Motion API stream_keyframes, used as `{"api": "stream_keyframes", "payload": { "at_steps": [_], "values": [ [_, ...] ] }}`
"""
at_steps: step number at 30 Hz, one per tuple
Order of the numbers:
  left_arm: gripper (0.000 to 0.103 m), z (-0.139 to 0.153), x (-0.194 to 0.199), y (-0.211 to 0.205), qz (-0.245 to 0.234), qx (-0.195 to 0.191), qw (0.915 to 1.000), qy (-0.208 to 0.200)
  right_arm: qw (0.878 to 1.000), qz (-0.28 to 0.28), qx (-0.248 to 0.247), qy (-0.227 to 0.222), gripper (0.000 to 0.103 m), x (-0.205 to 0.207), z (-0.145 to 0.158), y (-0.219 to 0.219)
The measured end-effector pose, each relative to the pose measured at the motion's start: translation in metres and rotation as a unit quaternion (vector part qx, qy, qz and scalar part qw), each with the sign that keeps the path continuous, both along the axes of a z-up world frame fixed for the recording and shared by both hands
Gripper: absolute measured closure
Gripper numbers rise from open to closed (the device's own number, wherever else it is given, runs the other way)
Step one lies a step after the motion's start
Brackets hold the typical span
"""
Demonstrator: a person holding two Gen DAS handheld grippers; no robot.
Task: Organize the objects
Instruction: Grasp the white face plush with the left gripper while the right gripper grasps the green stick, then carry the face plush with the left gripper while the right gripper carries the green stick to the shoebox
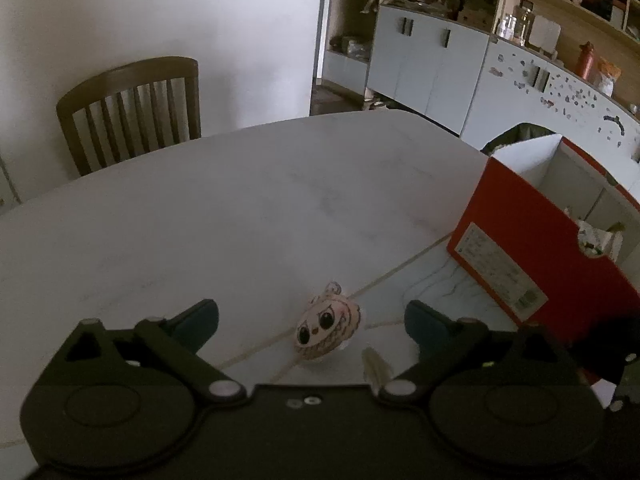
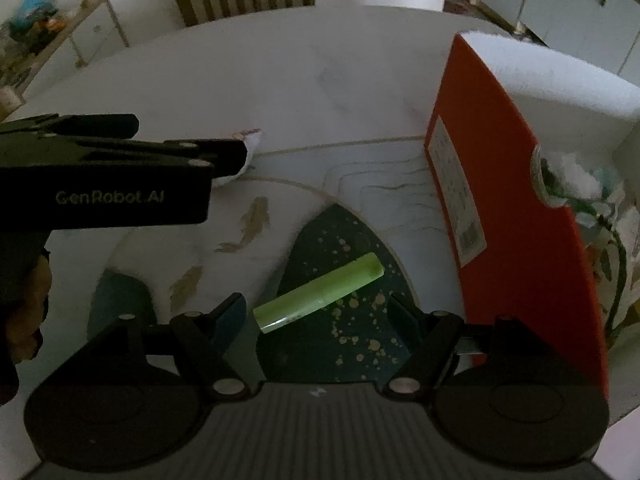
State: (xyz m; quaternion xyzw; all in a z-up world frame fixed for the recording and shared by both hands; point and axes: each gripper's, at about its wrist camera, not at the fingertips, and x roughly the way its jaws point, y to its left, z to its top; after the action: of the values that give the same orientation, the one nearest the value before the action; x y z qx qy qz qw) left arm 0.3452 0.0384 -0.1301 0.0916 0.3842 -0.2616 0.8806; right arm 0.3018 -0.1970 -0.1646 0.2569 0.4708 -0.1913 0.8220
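A small round charm with a cartoon face (image 1: pixel 328 330) lies on the white table, between the fingertips of my left gripper (image 1: pixel 310 318), whose jaws stand wide open and apart from it. In the right wrist view a light green tube (image 2: pixel 320 292) lies slantwise on a dark green speckled patch of the table. My right gripper (image 2: pixel 318 312) is open just above it, with the tube's near end close to the left finger and no pad pressing on it. The left gripper (image 2: pixel 236 160) shows side-on at the left, over the charm (image 2: pixel 250 148).
An open red cardboard box (image 1: pixel 516 236) stands on the table at the right, with crumpled paper and other things inside (image 2: pixel 592 200). A wooden chair (image 1: pixel 132 112) stands behind the table. Cabinets and shelves (image 1: pixel 440 60) line the far wall. A small clear piece (image 1: pixel 374 364) lies beside the charm.
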Motion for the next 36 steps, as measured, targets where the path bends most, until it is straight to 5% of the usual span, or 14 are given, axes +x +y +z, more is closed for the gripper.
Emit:
{"api": "stream_keyframes", "payload": {
  "at_steps": [6, 20, 29, 36],
  "values": [
    [0.020, -0.010, 0.006, -0.006, -0.008, 0.006, 0.9999, 0.002, 1.000, -0.008, 0.010, 0.006, 0.028, 0.006, -0.006, -0.002],
    [0.065, -0.021, 0.008, -0.012, -0.029, 0.014, 0.9994, 0.007, 1.000, 0.007, -0.016, 0.017, 0.062, 0.017, -0.012, 0.000],
    [0.069, -0.018, 0.005, -0.014, -0.014, 0.018, 0.9994, 0.026, 1.000, 0.007, -0.021, 0.010, 0.083, 0.010, -0.011, -0.001],
    [0.070, -0.005, -0.008, -0.010, -0.001, 0.023, 0.9991, 0.036, 1.000, 0.000, -0.019, -0.002, 0.086, 0.001, -0.009, -0.003]
  ]
}}
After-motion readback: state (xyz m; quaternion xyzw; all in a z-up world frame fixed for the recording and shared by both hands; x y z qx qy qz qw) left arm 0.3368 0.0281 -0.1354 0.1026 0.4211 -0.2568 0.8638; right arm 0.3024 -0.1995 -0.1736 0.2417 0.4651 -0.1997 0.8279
